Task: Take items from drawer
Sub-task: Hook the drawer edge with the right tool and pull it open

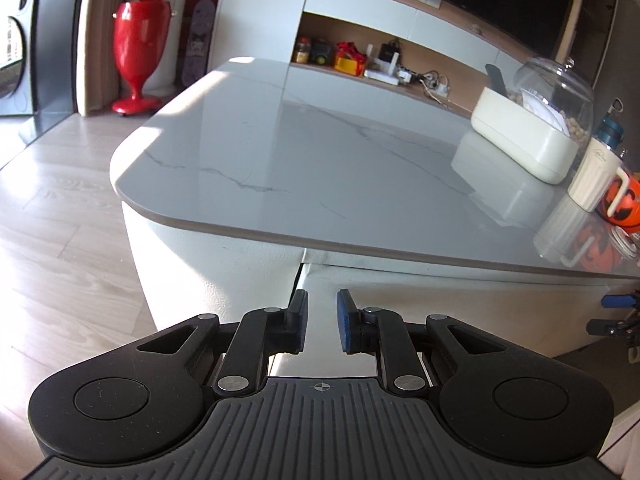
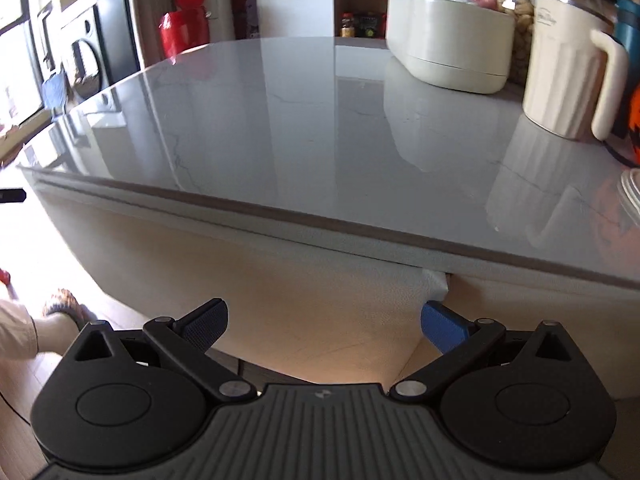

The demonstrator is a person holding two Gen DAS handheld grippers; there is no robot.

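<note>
Though not yet opened as far as can be judged, listed as the task's thing: drawer front [image 1: 440, 304] — white, leather-textured panel directly beneath the near edge of the tabletop [image 1: 280, 152], bounded on one side by a vertical seam [image 1: 298, 280]. No handle or pull visible in either view; contents hidden, so no items to catalogue.

Left gripper [image 1: 320, 320]: jaws all but closed, a narrow slit between the blue pads, nothing in them; aimed down at the seam, near the panel but apart from it.

Right gripper [image 2: 324, 326]: jaws spread wide, empty; facing the same panel below the tabletop's near edge, not touching it.

Step in hand, by judgement: approach to the drawer, ahead of any opening — nothing taken out so far.

Next move, by judgement: finding purchase on the panel, probably at the seam or under the overhanging tabletop edge, then a straight pull outward; one gripper to hold the drawer open, the other, jaws wide, to reach inside. Care needed against slipping off the smooth, handle-less front.

Also present, toward the tabletop's right edge and not part of the task: cream box [image 1: 520, 136], ribbed cream mug [image 1: 592, 176], clear glass jar [image 1: 556, 92].
</note>
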